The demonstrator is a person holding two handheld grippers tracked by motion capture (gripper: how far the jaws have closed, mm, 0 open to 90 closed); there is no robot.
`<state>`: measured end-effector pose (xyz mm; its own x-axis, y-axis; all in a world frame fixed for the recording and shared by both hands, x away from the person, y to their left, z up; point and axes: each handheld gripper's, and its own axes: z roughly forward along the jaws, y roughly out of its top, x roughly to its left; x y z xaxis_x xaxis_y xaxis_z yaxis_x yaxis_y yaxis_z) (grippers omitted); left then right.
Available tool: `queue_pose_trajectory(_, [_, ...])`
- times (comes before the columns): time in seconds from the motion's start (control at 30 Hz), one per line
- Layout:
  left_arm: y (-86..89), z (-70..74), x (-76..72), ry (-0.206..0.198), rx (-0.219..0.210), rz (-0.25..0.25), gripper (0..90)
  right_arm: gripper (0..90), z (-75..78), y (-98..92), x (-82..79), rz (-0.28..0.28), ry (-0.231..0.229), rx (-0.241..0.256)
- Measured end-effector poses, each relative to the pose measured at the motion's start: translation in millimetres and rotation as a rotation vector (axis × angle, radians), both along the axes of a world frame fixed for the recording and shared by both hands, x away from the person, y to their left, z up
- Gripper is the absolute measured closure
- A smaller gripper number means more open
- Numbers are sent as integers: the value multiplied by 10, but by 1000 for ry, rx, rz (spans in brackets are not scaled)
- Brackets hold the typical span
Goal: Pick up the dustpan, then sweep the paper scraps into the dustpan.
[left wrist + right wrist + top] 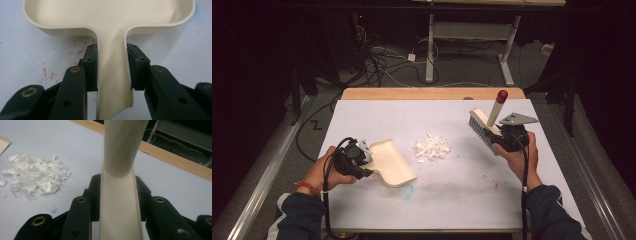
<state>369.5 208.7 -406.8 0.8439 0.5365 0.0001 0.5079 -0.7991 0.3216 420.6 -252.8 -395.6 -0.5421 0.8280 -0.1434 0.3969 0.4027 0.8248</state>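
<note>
A cream dustpan [389, 162] lies at the table's left, its mouth toward a heap of white paper scraps [431, 146] in the middle. My left gripper [362, 162] is shut on the dustpan's handle [112, 75], one jaw on each side. At the right, my right gripper [504, 134] is shut on a cream hand brush [484, 127] with grey bristles and a red-tipped handle [501, 95] pointing up and away. In the right gripper view the brush's back [120, 202] runs up between the jaws, with the paper scraps [35, 178] to the left.
The white table top [452, 185] has faint red and blue stains near its front. A wooden strip [432, 93] edges the far side. Beyond it, cables [382, 60] and desk legs [430, 50] stand on the floor.
</note>
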Motion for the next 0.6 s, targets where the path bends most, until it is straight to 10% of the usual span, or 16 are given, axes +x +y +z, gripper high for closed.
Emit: queue_pose_trajectory(0.6, [-48,9,56,10,7,-20,631,682,-125,487,285,11,17,-20])
